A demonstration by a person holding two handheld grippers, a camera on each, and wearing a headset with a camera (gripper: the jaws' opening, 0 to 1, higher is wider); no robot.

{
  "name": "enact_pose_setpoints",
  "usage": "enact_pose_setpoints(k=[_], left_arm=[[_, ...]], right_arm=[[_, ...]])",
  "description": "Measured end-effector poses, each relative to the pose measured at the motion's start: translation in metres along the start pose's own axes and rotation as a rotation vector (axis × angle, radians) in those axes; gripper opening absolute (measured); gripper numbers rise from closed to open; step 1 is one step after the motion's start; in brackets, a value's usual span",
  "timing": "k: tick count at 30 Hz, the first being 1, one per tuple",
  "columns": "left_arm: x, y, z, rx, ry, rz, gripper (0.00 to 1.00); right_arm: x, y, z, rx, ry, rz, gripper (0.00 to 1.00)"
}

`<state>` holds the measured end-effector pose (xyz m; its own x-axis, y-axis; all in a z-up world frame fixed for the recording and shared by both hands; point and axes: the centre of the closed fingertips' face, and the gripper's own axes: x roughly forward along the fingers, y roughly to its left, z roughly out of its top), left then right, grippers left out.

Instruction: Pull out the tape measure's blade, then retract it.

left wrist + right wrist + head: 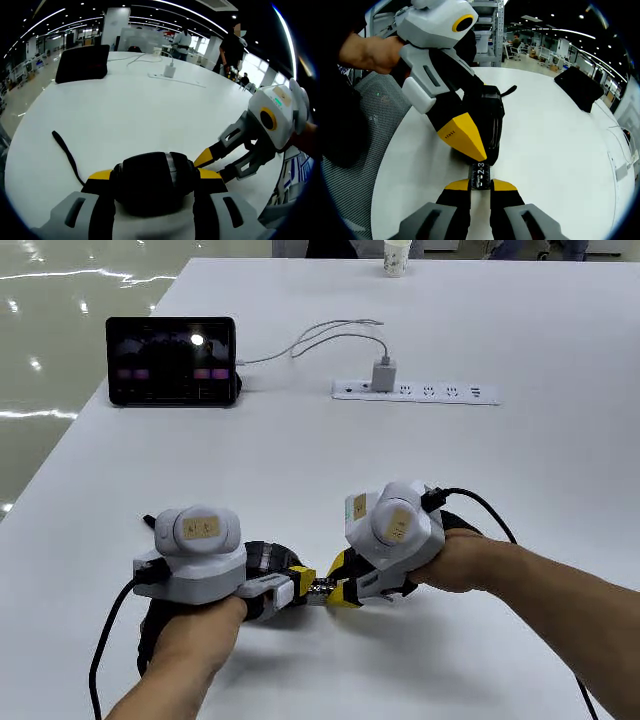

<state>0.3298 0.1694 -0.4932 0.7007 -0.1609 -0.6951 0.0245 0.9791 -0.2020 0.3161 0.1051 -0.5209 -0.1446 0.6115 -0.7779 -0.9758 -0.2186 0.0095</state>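
Right gripper view: the left tool (pixel 155 176) clamps the tape measure case (pixel 490 112) steady on the table (pixel 545 140) so the right tool (pixel 480 186), pinching the blade (pixel 480 172), can pull against it

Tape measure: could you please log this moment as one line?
left tool shut on case | right tool shut on blade | blade barely out

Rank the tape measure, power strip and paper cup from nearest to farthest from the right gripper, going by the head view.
1. Tape measure, its blade pinched by the right gripper.
2. Power strip, mid-table, ahead.
3. Paper cup, at the far edge.
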Motion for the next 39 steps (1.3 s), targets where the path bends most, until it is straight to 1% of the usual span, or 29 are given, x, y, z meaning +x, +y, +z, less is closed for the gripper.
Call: enact_pose_setpoints(k=[6,15,23,29,39], left_arm=[[0.000,0.000,0.000,-0.008,0.000,0.000,0.58],[0.000,0.000,0.001,-0.013,0.000,0.000,0.58],[0.001,-0.001,0.001,-0.008,0.002,0.003,0.59],[0.001,-0.001,0.001,-0.009,-0.012,0.001,0.60],[0.001,-0.001,0.001,-0.011,-0.011,0.002,0.61]], right_arm=[[0.006,-0.001,0.008,-0.002,-0.015,0.000,0.11],[0.010,-0.002,0.013,-0.007,-0.033,-0.004,0.11],[0.012,-0.002,0.012,-0.017,-0.029,-0.009,0.11],[0.012,-0.002,0.013,-0.021,-0.027,-0.019,0.12],[0.012,-0.002,0.012,-0.034,-0.020,-0.025,0.12]])
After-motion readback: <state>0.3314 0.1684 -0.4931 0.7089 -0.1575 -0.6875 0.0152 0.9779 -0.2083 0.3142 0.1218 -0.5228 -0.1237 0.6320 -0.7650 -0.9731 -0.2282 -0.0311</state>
